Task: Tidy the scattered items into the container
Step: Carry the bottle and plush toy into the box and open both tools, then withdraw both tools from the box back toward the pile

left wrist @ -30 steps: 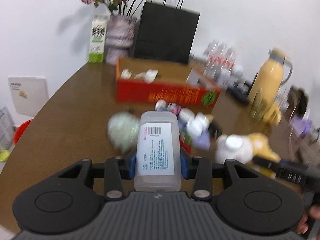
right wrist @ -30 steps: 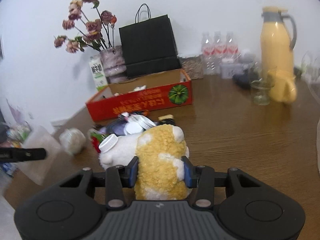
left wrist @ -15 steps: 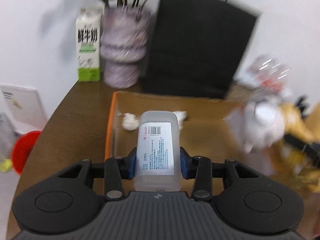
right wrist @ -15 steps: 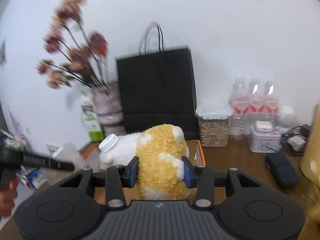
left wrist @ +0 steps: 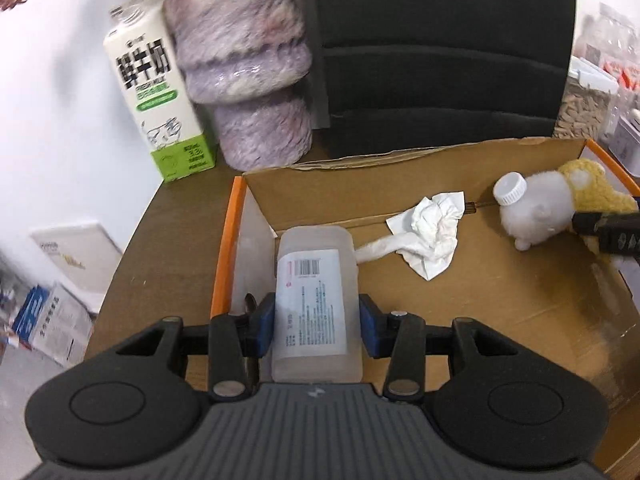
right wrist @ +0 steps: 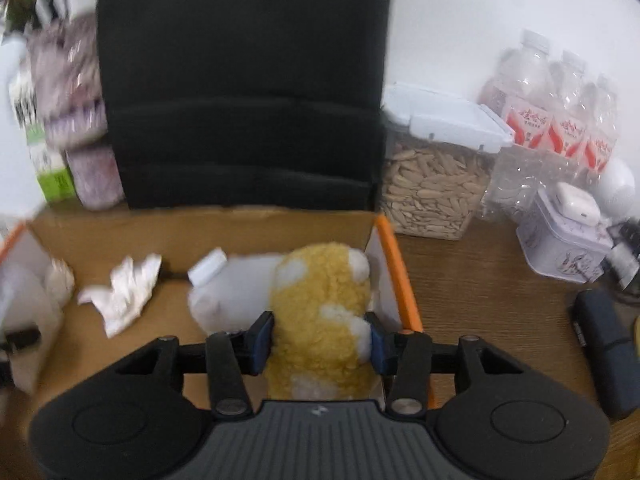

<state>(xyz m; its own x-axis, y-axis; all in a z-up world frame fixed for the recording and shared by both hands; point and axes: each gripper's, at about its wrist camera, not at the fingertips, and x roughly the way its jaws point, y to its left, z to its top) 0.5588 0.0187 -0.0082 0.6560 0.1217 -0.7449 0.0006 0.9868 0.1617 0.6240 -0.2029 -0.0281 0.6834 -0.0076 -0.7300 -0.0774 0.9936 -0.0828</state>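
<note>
- Plain white wall behind everything, evenly lit, from 9 round to 3 o'clock.
- Dark wood-grain tabletop, bare at 3 o'clock in the right wrist view, curving away at 9 o'clock in the left.
- Black paper bag upright at 12 o'clock against the wall.
- Mottled purple vase at 11 o'clock, touching a green-and-white milk carton on its left.
- Clear seed jar with white lid at 1 o'clock, water bottles and a small tin beyond at 2 o'clock.
- Below the tabletop edge at 8 o'clock, papers and boxes on a pale floor.
</note>
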